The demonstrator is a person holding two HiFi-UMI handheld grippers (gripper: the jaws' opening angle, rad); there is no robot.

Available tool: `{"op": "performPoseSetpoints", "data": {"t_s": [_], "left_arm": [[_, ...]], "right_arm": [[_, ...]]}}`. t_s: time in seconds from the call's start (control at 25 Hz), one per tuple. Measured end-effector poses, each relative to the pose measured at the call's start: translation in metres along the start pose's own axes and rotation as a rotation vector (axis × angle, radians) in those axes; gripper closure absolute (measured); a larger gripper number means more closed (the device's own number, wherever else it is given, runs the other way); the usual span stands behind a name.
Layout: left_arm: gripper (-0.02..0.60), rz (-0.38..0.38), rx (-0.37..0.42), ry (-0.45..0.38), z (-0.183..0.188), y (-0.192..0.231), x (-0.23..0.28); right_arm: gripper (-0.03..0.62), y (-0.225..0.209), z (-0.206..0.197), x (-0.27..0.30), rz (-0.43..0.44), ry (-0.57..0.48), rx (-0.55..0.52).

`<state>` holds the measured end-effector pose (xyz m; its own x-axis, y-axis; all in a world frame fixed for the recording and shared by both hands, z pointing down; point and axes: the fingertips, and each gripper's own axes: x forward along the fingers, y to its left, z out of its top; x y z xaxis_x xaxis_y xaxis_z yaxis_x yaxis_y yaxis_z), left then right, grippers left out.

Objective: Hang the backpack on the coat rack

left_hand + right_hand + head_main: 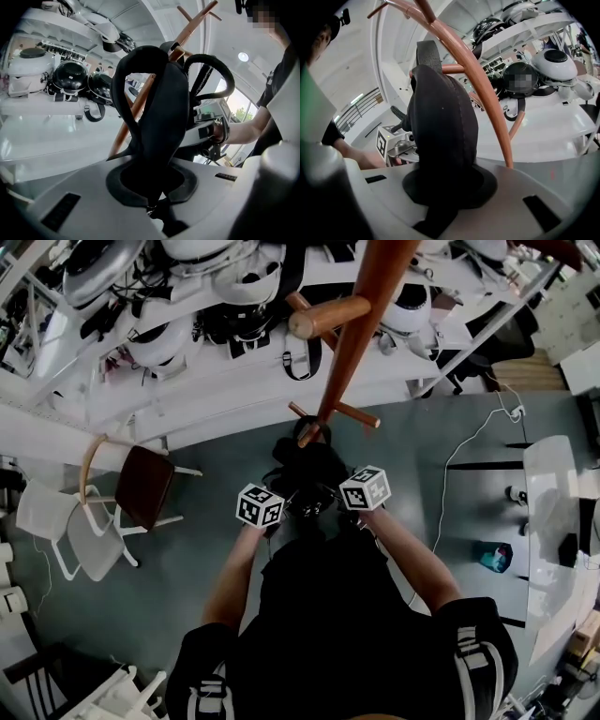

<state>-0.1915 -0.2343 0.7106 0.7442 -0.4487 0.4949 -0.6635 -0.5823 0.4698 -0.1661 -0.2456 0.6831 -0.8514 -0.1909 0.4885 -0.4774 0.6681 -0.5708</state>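
Observation:
A black backpack hangs between my two grippers, right by the wooden coat rack. Its top loop sits at the tip of a low peg; I cannot tell whether it is hooked on. My left gripper is shut on a black padded shoulder strap, which rises out of its jaws. My right gripper is shut on the other padded strap. The rack's pole slants just behind the straps, and in the right gripper view the pole stands to their right.
A brown-seated chair and white chairs stand at the left. A white table is at the right, with a cable and a teal object on the grey floor. White shelving with helmets runs behind the rack.

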Motion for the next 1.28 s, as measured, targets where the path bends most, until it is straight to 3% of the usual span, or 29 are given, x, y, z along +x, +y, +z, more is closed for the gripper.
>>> {"op": "performPoseSetpoints", "data": {"t_s": [0.8, 1.28], "left_arm": [[0.532, 0.006, -0.063, 0.156, -0.034, 0.037, 0.055], [0.531, 0.043, -0.058, 0.202, -0.044, 0.051, 0.066]], "right_arm": [[0.52, -0.062, -0.031, 0.025, -0.057, 0.033, 0.122], [0.511, -0.083, -0.04, 0.028, -0.115, 0.085, 0.043]]}}
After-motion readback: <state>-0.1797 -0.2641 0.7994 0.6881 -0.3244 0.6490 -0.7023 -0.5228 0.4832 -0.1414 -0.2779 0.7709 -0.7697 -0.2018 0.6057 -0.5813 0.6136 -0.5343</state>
